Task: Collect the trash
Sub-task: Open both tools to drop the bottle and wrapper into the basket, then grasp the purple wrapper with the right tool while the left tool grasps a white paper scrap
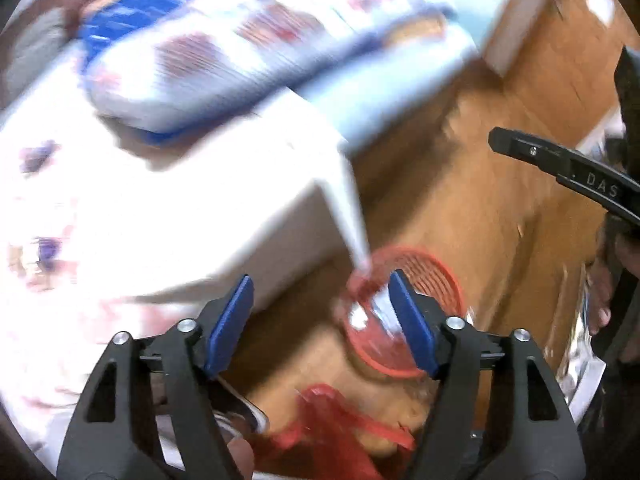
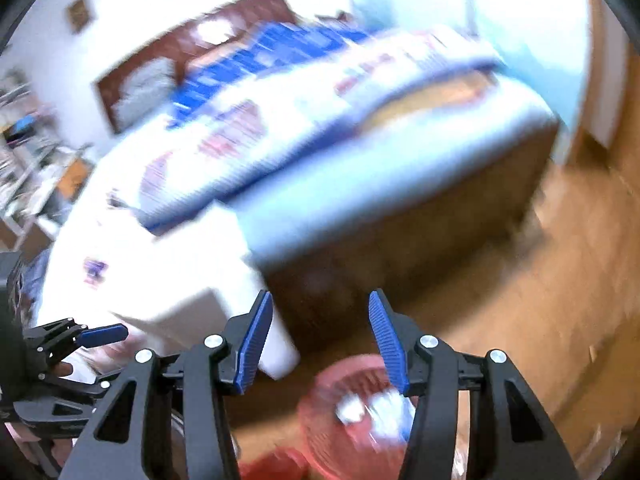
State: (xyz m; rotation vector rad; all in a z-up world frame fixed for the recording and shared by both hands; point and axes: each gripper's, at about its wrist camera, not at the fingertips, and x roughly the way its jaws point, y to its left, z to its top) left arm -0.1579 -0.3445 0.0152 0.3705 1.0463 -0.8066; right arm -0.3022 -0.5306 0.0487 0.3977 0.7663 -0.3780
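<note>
Both the left gripper [image 1: 320, 300] and right gripper [image 2: 320, 328] hang released and empty above the red mesh basket [image 1: 404, 316] on the wooden floor [image 1: 480, 200] beside the bed [image 2: 360, 140], its pale crumpled trash probably light and soft, best pinched at a fold

"DAS" on right hand-held gripper [image 1: 568, 168] (partly cut off)

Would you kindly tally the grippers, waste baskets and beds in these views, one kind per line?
Grippers: 2, left gripper and right gripper, both empty
Red basket: 1
Bed: 1
Total: 4
</note>
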